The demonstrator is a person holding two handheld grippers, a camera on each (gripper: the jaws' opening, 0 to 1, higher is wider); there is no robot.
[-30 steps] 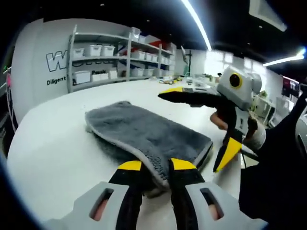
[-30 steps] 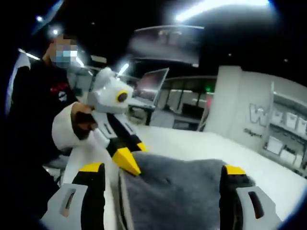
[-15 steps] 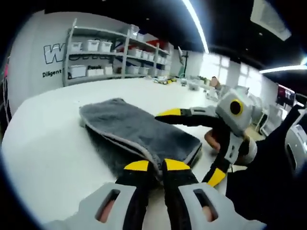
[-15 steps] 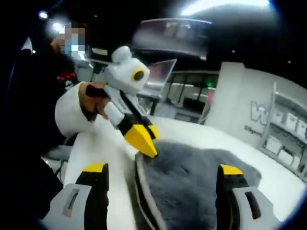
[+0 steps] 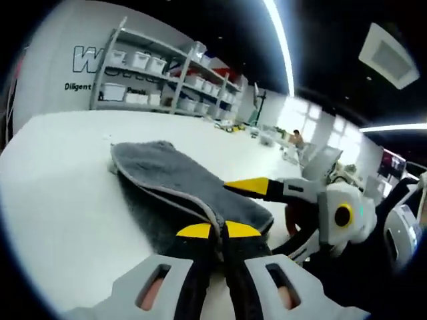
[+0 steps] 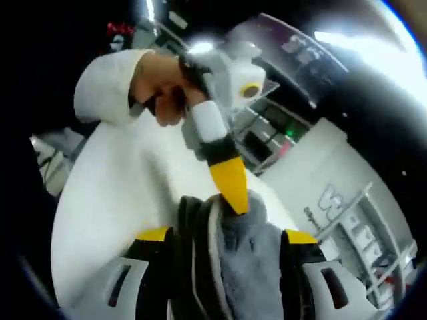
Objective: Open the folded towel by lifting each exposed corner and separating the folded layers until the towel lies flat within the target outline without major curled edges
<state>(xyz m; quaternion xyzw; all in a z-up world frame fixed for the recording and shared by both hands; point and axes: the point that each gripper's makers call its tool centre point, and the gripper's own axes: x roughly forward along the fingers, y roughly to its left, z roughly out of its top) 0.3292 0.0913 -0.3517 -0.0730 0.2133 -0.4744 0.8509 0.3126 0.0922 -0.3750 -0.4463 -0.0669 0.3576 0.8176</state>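
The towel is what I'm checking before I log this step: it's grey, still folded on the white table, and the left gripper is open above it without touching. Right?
Not quite. The left gripper is not open above the towel: in the left gripper view its yellow-tipped jaws are shut on the near edge of the grey towel, pinching the piped hem. The rest holds: the towel is still folded on the white table.

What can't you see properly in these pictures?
- Towel underside, left gripper view: the top layer covers the folds beneath.
- Towel's near part, right gripper view: the picture's bottom edge cuts it off.
- Wall lettering, left gripper view: the shelves hide most letters.
- Target outline on the table: none can be made out.
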